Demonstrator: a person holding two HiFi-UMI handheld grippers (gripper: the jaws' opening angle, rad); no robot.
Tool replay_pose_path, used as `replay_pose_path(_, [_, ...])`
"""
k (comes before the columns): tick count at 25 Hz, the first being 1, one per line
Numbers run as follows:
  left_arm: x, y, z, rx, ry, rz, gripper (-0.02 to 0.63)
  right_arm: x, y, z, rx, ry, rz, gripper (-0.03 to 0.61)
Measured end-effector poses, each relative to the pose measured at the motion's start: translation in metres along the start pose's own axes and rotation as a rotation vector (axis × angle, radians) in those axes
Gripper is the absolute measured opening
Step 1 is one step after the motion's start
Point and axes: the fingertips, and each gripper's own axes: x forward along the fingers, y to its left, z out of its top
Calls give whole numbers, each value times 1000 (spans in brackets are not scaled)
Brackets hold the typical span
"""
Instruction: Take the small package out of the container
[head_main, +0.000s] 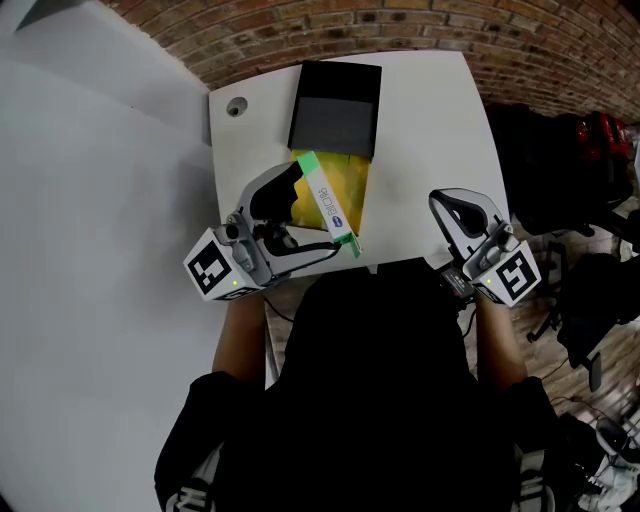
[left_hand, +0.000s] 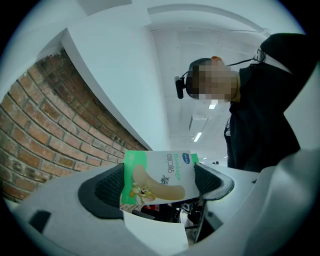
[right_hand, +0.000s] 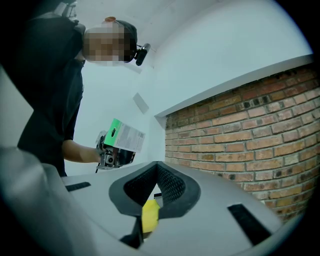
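The left claw (left_hand: 159, 186) is clamped on a small flat green-and-white cardboard package (left_hand: 156, 172). Its two dark ribbed pads (left_hand: 107, 190) press on the package's opposite side edges. The printed face, with a banana-shaped cartoon, is turned to that claw's camera. Behind it there are only brick wall, white ceiling and the person's dark-clothed torso, so the package is held up in the air.

From the head view, the same package (head_main: 328, 203) shows edge-on as a slanted green-and-white strip in the left claw (head_main: 318, 212). It hangs over the left part of a flat yellow pouch-like container (head_main: 352, 182) and is outside it. The container lies on the white surface (head_main: 440, 120). Its far end meets a flat black rectangular box (head_main: 335, 105). A small round hole (head_main: 236, 107) sits near the surface's far left corner.

The right claw (right_hand: 157, 172) has its jaws closed together with nothing gripped between them. A small yellow piece (right_hand: 150, 216) shows low down at their base; I cannot tell what it is. In the head view, the right claw (head_main: 455, 208) is near the right edge of the surface, well apart from the container. Its own camera sees the package (right_hand: 121, 136) raised in the left claw, with a hand (right_hand: 82, 152) behind it and a red brick wall (right_hand: 250, 130) to the right.
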Motion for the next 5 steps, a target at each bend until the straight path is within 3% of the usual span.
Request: replay_pose_path(5, [7, -1, 1, -6, 1, -2, 446, -4, -2, 1, 10, 2, 3, 6])
